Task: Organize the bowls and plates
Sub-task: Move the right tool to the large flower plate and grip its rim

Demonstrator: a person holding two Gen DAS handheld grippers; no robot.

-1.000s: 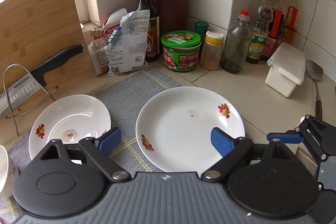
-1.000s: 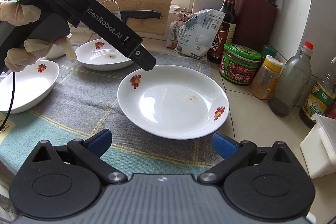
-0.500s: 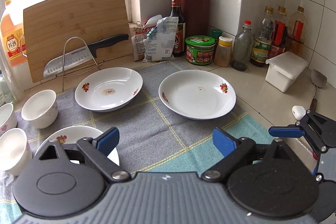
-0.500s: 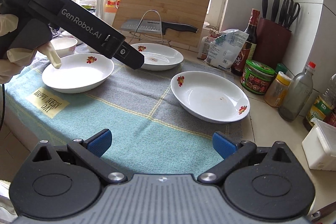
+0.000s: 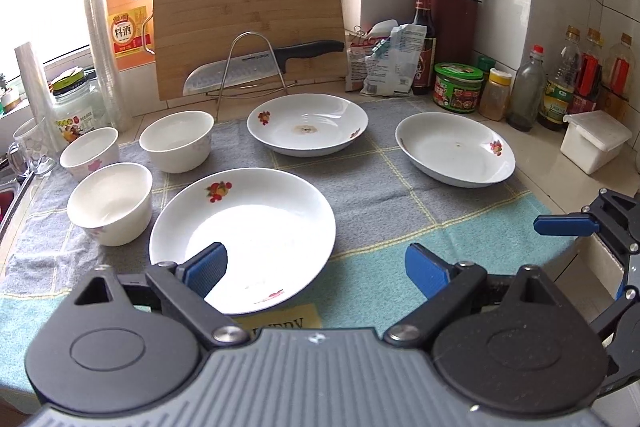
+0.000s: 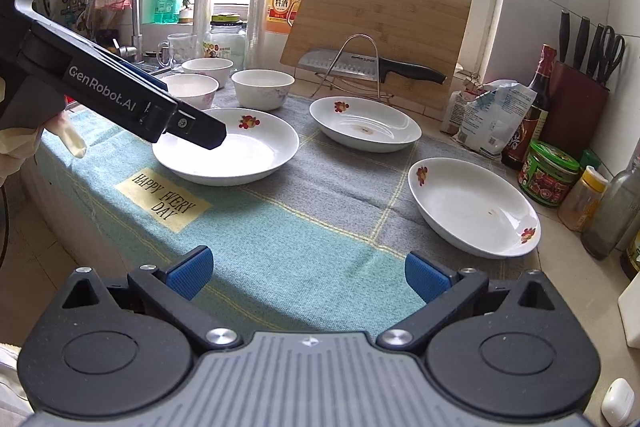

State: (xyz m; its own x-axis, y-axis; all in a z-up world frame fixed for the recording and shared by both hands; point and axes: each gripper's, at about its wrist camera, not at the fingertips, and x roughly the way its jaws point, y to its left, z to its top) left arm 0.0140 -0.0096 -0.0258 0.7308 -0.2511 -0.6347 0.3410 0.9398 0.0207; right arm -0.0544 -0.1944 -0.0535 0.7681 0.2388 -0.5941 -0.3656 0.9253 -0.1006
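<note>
Three white flowered plates lie on a grey and teal cloth (image 5: 380,195): a near plate (image 5: 244,235), a back plate (image 5: 307,125) and a right plate (image 5: 456,149). Left of them stand three white bowls (image 5: 110,203), (image 5: 90,151), (image 5: 176,139). My left gripper (image 5: 316,267) is open, its left pad over the near plate's front rim, nothing held. From the right wrist view, the left gripper (image 6: 192,127) hangs over the near plate (image 6: 240,155). My right gripper (image 6: 308,273) is open above the teal cloth, short of the right plate (image 6: 474,207) and holding nothing.
A bamboo cutting board (image 5: 248,23) and a knife on a wire stand (image 5: 260,63) lean at the back. Bottles, jars and a knife block (image 5: 454,3) crowd the right corner beside a white box (image 5: 596,139). A glass mug (image 6: 180,47) and tap stand at far left.
Both grippers have drawn back from the right plate toward the counter's front edge. The left one has swung left to face the near plate. Both stayed open.
</note>
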